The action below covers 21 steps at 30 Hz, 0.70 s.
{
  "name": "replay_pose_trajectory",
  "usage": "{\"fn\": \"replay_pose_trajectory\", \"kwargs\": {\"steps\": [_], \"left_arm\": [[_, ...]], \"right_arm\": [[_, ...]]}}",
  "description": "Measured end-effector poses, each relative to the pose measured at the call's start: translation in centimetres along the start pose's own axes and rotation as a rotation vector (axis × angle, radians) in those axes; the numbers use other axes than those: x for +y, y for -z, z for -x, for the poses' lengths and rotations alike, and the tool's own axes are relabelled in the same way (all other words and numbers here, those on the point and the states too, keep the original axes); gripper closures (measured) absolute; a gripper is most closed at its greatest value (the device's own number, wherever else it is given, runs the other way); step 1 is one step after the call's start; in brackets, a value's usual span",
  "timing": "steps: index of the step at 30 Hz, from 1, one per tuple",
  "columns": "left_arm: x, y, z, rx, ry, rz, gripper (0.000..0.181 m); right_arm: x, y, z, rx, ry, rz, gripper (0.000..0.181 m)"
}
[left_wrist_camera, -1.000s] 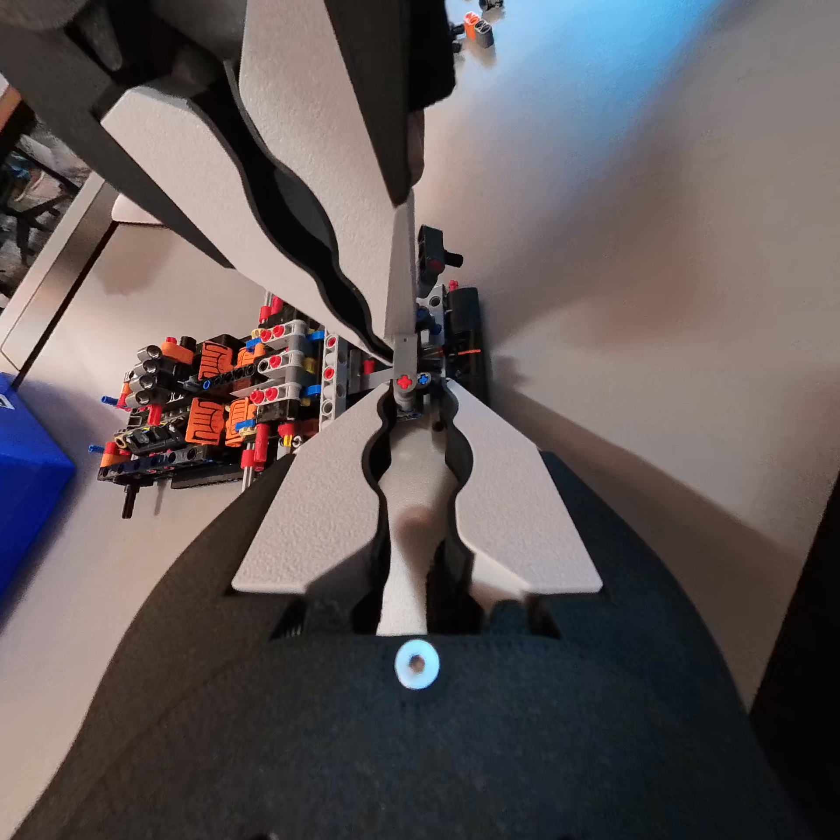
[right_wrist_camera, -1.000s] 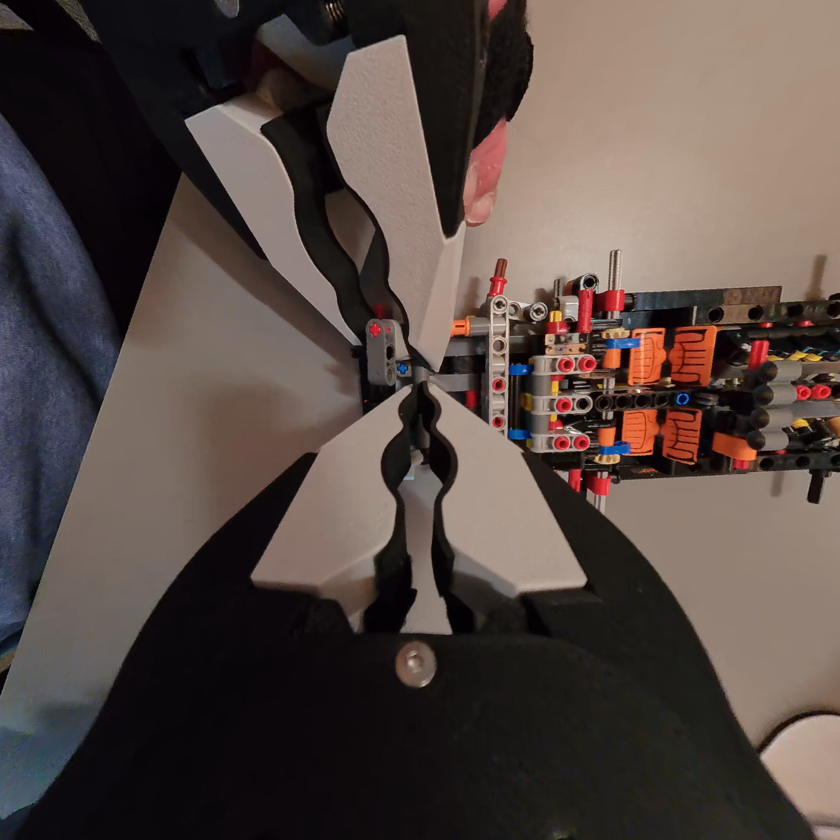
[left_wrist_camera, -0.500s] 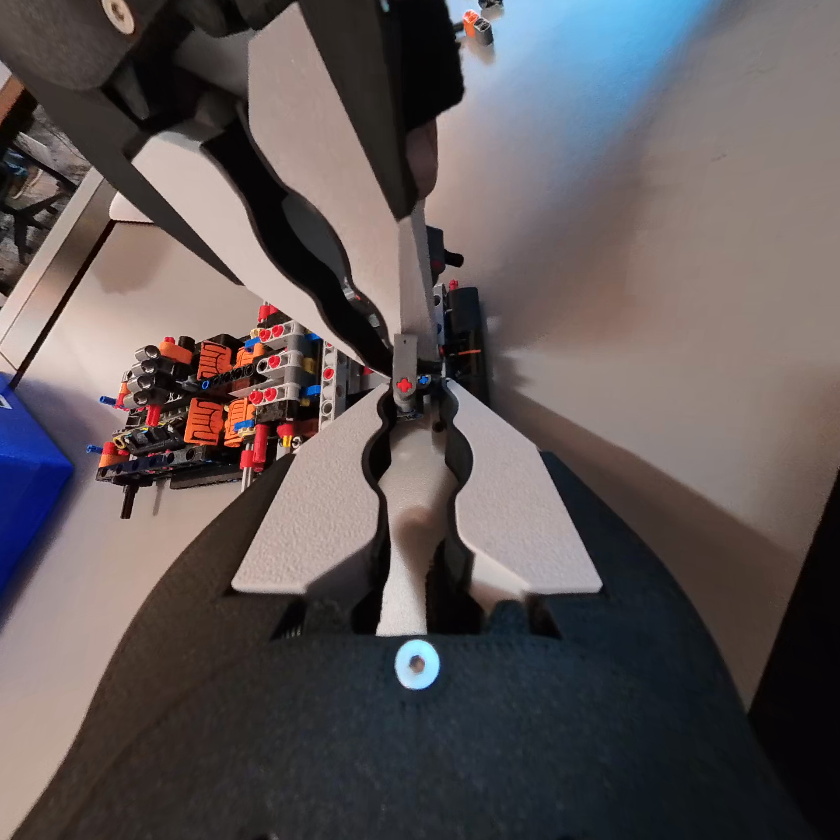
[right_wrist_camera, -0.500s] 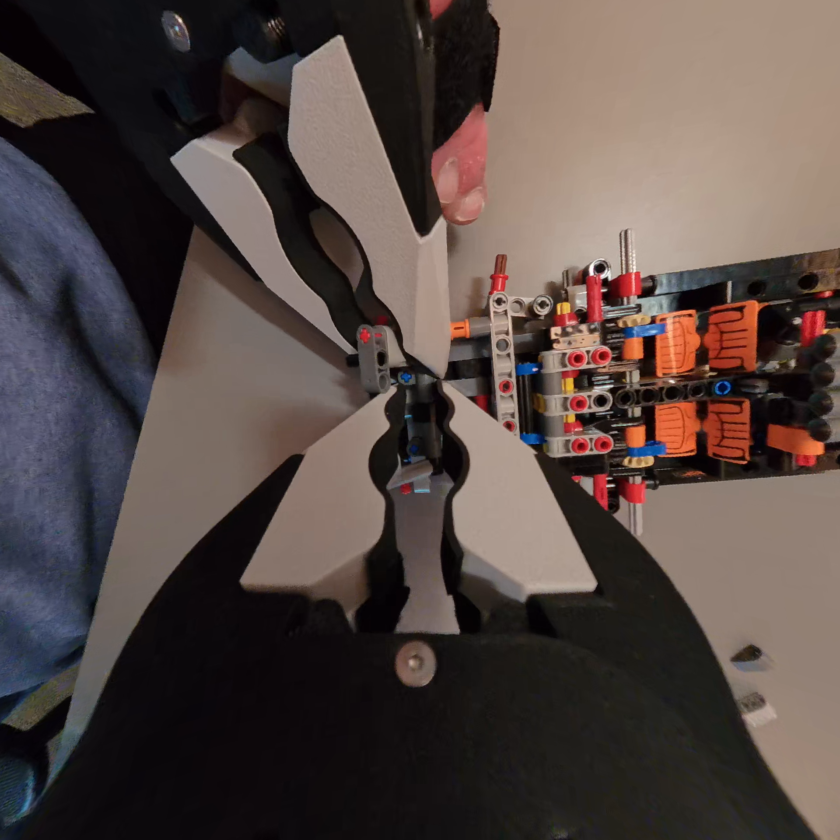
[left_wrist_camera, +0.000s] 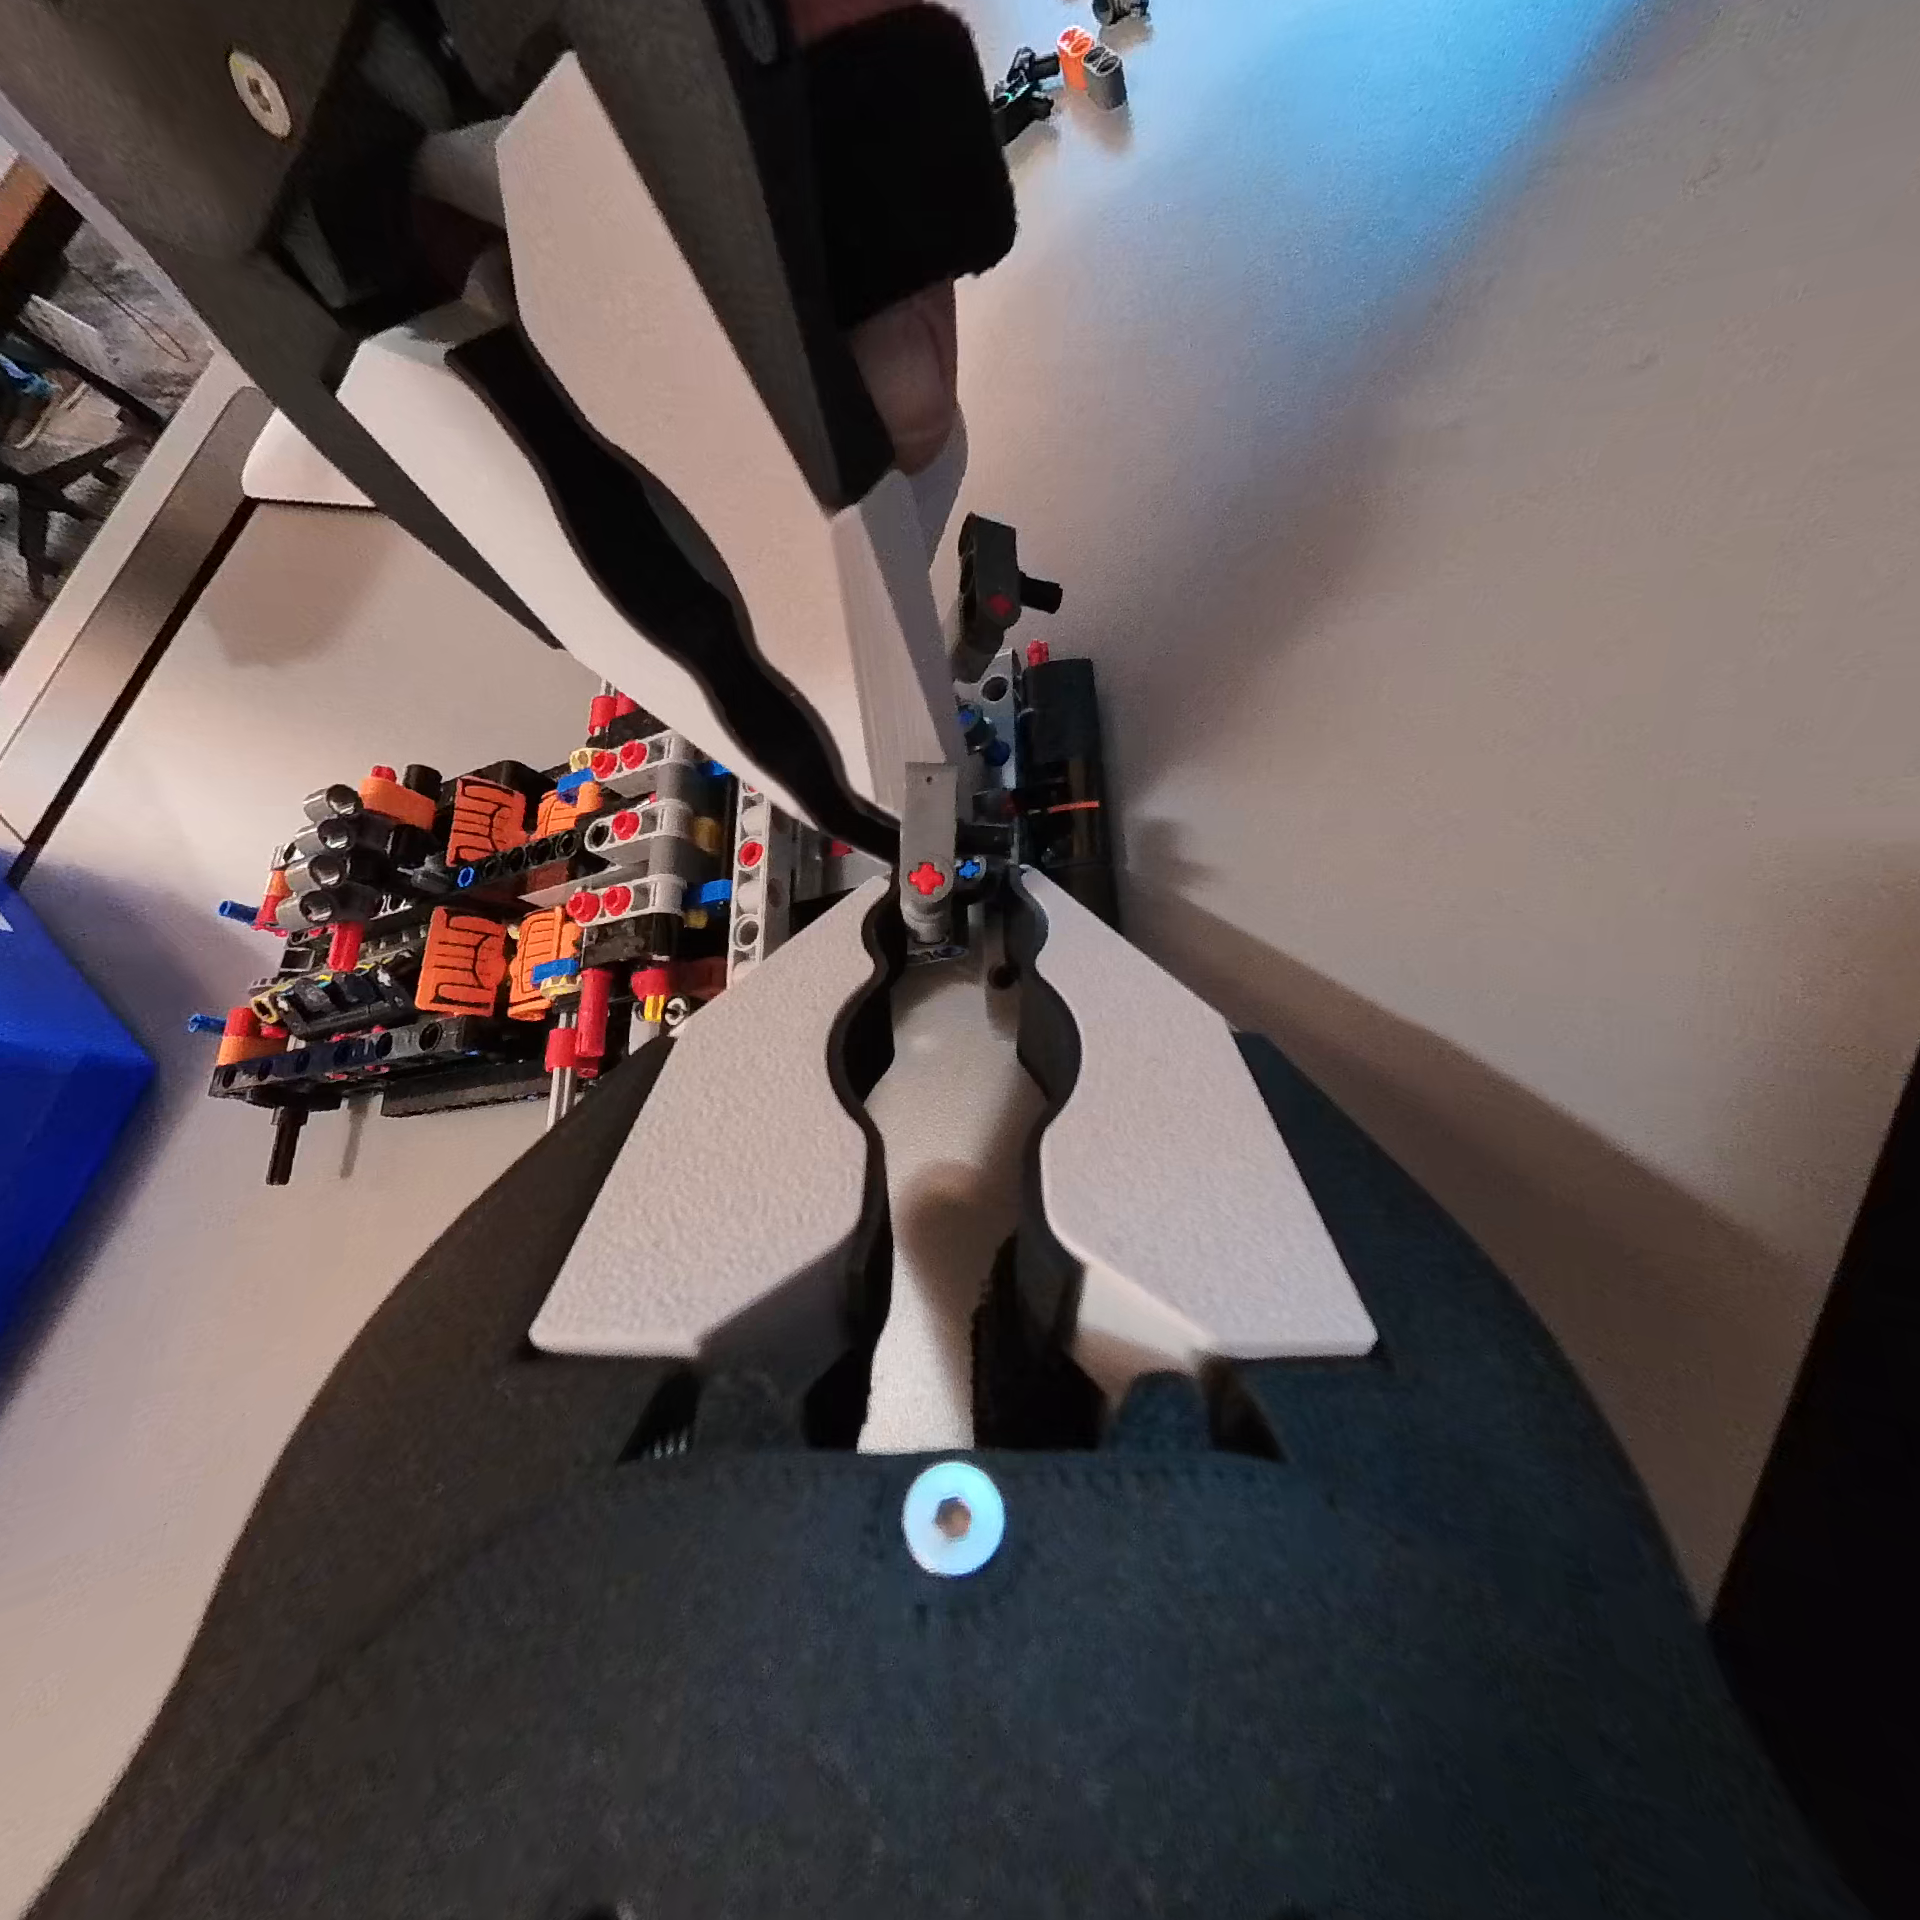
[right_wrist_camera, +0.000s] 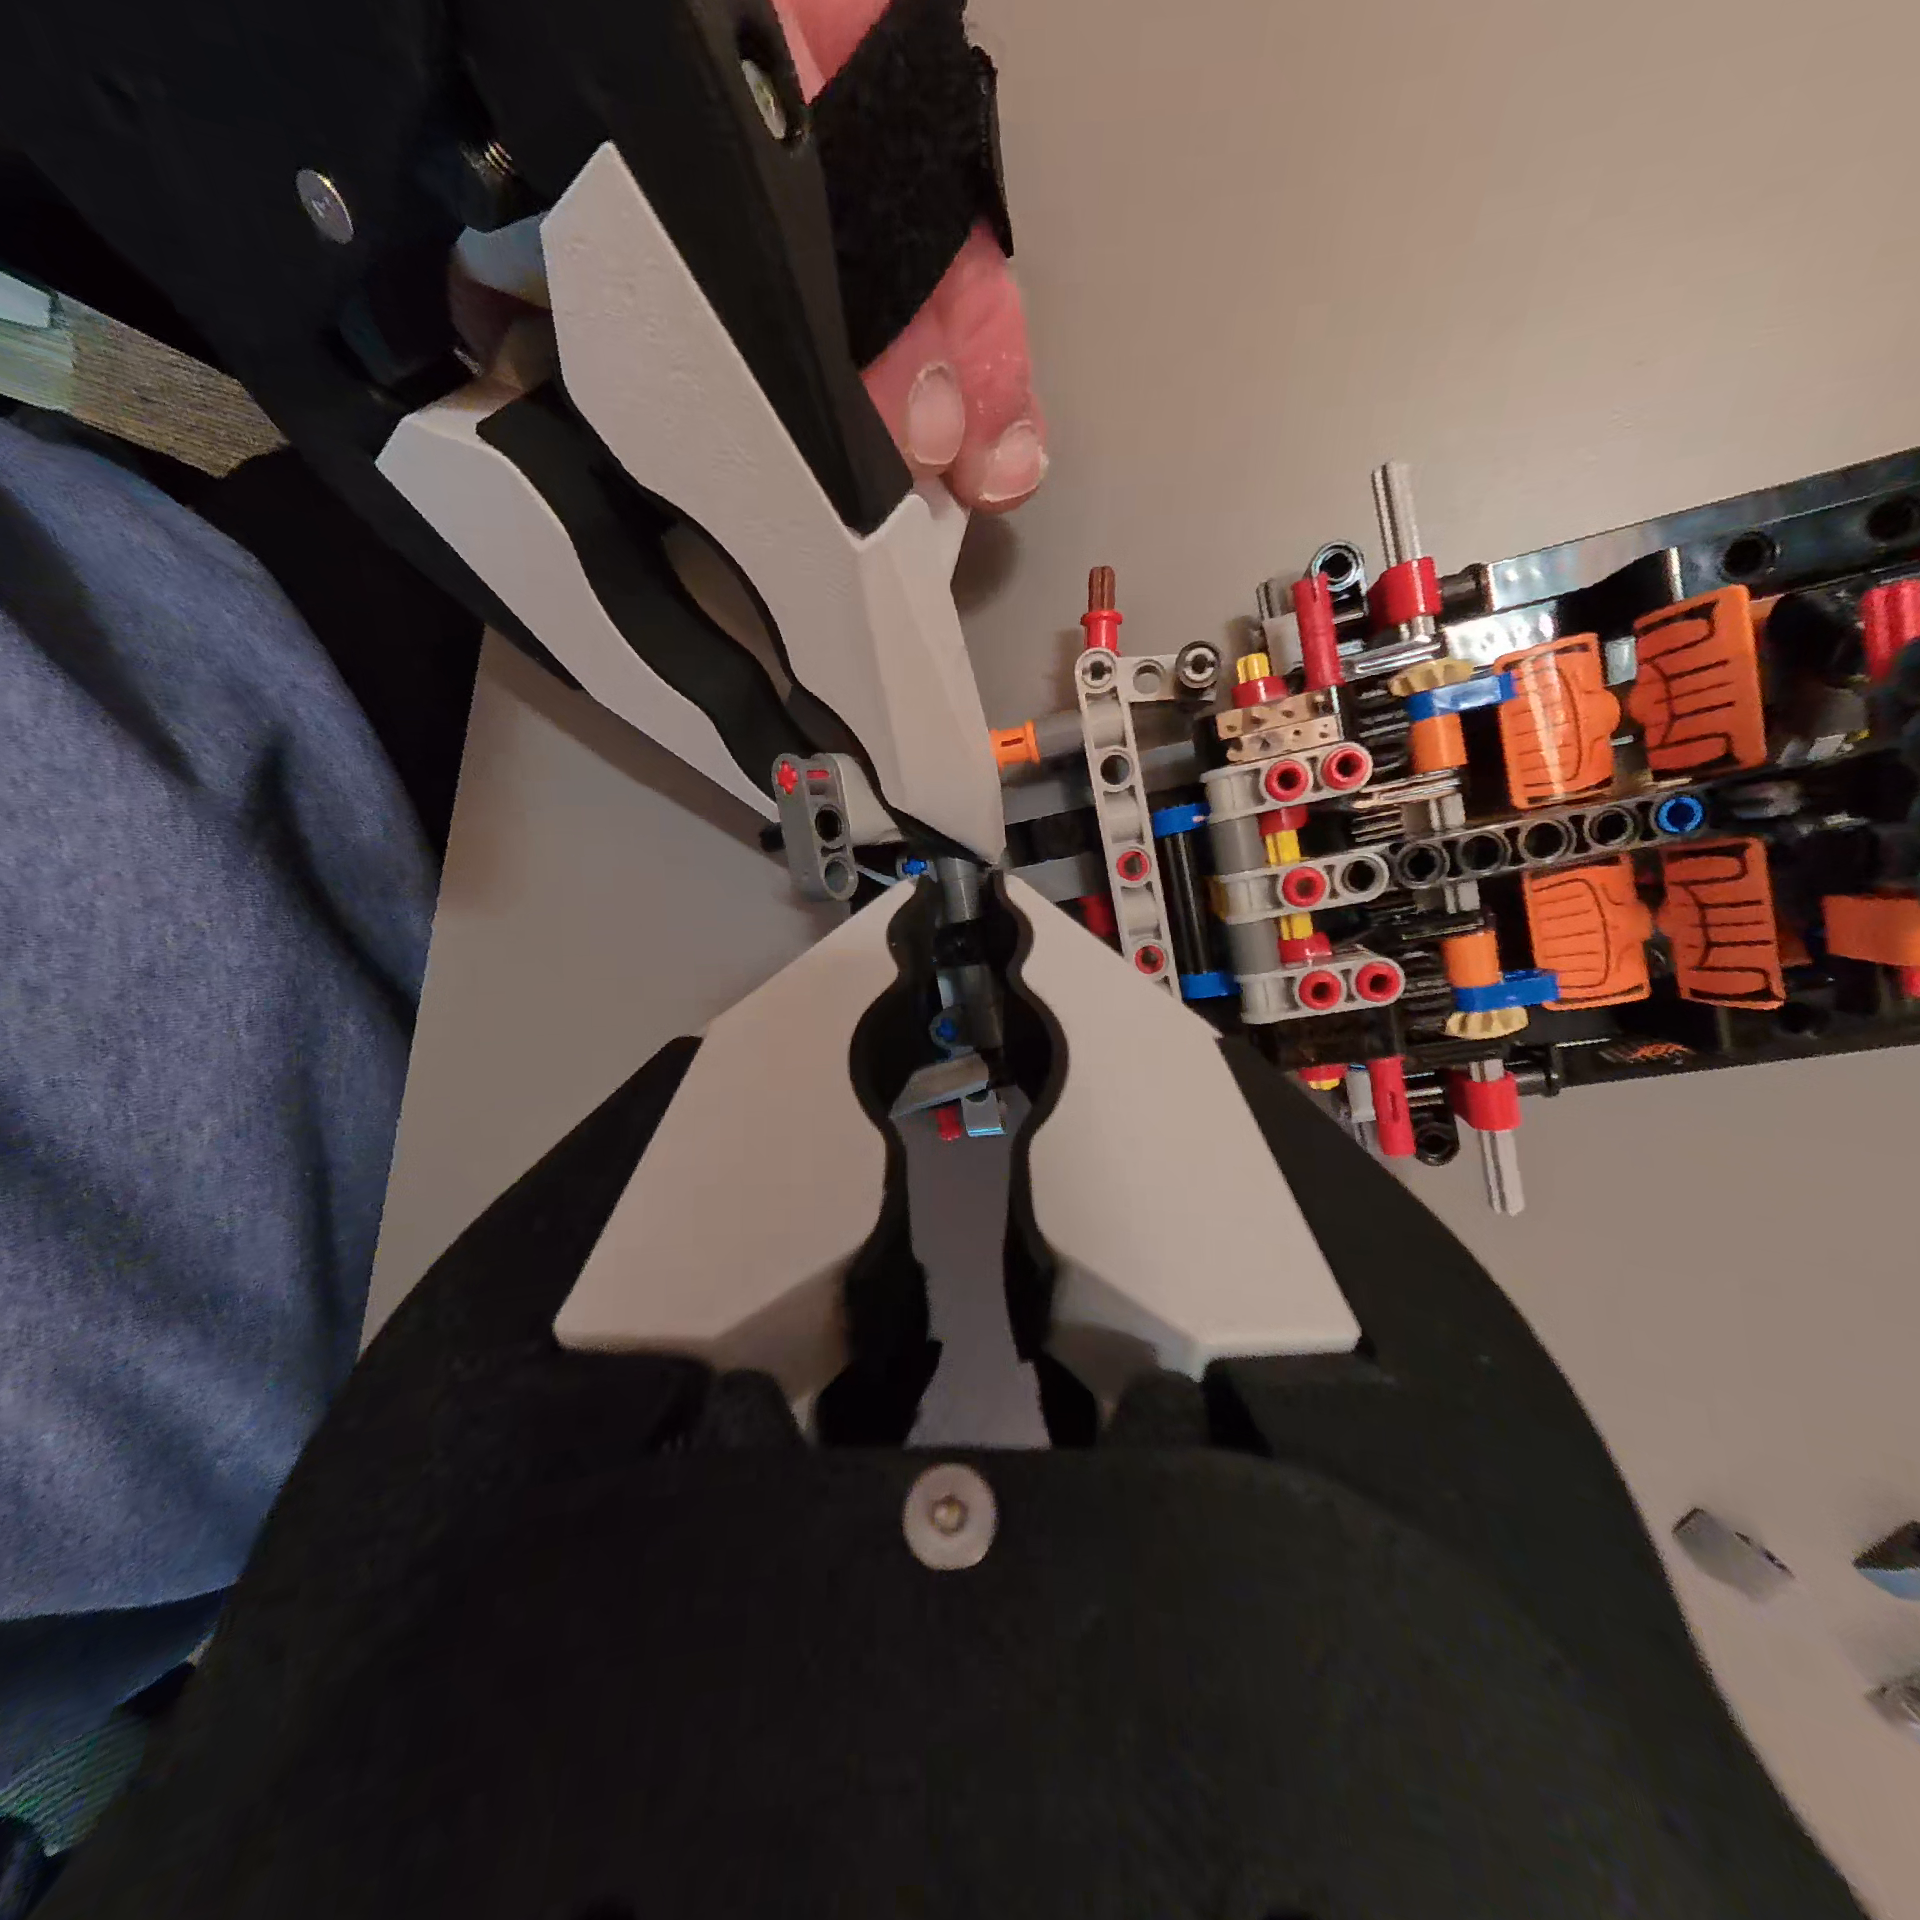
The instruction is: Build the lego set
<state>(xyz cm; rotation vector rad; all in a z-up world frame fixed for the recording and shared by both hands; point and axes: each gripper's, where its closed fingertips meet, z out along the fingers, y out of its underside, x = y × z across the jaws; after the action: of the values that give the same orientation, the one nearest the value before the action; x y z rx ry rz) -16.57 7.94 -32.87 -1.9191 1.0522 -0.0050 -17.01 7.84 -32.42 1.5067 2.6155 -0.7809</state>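
We are working over a pale worktop (left_wrist_camera: 1455, 520), where the lego set (right_wrist_camera: 1455, 852) — a long black, grey and orange technic build — is lying on its side. Its near end is sitting right between our two tools, which are meeting tip to tip there. In the left wrist view a blue box (left_wrist_camera: 52, 1060) is sitting at the left edge, well apart from the build.

The left hand-held gripper (left_wrist_camera: 940, 904) is narrowed around a small grey connector (left_wrist_camera: 928, 847) with a red cross pin, at the build's end; its fingers (left_wrist_camera: 727, 1122) are pressing against that piece. The right hand-held gripper (right_wrist_camera: 956, 883) is closing on a dark grey axle piece (right_wrist_camera: 961, 894) that is sticking out of the same end, jaws almost together.

In the right wrist view, fingertips (right_wrist_camera: 971, 436) of the hand behind the left tool are showing above the build, and a blue sleeve (right_wrist_camera: 156, 935) is filling the left side.

Smaller still — a few loose pieces (left_wrist_camera: 1081, 52) are lying at the far top of the worktop, and some grey bits (right_wrist_camera: 1725, 1553) are lying near the right tool.
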Motion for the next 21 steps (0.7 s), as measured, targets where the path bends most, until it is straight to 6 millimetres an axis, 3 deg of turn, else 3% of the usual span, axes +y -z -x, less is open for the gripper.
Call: {"fn": "replay_pose_trajectory", "kwargs": {"steps": [21], "left_arm": [[0.06, -0.04, -0.06, -0.001, 0.002, 0.006, 0.165]], "right_arm": [[0.02, -0.09, -0.03, 0.028, -0.068, 0.048, 0.175]]}}
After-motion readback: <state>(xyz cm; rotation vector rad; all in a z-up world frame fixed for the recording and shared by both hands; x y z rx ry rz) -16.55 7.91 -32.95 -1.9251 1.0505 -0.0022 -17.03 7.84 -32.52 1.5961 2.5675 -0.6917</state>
